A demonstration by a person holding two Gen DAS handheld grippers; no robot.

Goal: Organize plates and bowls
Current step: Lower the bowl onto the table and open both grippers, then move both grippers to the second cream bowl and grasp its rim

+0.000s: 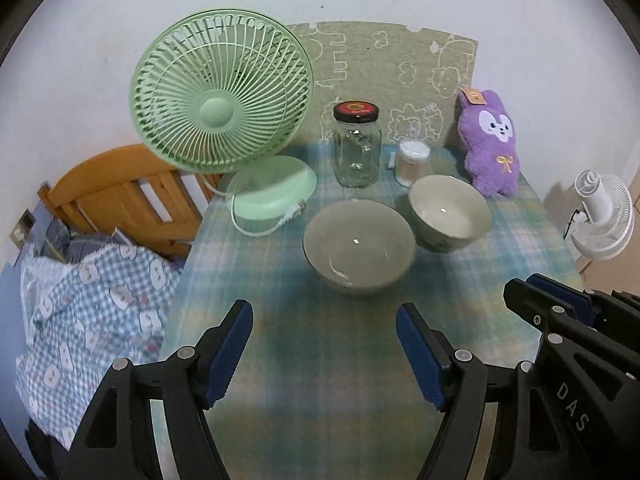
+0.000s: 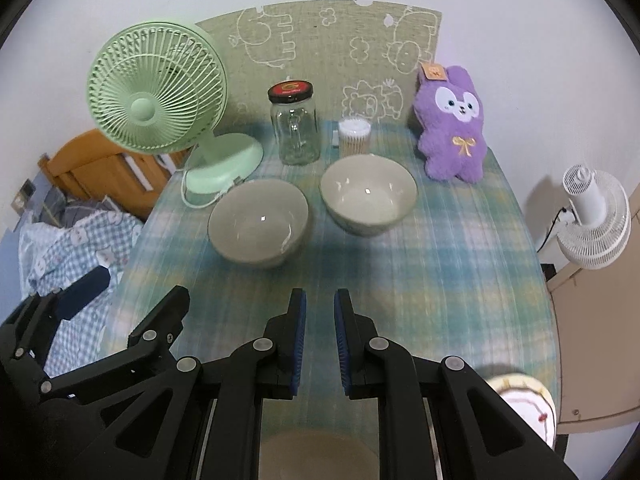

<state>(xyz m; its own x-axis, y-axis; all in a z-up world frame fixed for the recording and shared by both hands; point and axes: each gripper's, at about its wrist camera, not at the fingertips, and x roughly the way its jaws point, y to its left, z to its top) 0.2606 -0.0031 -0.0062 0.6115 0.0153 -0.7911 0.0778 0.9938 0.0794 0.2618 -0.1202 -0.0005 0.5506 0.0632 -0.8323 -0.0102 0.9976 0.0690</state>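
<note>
Left gripper (image 1: 324, 344) hangs wide and empty, fit to span a grey bowl (image 1: 358, 246); right gripper (image 2: 320, 344) is nearly closed, holding nothing

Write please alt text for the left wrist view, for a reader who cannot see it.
An open, empty left gripper hangs over a plaid tablecloth, facing two empty grey bowls. Behind them stand a green fan, a glass jar and a purple plush rabbit.
</note>
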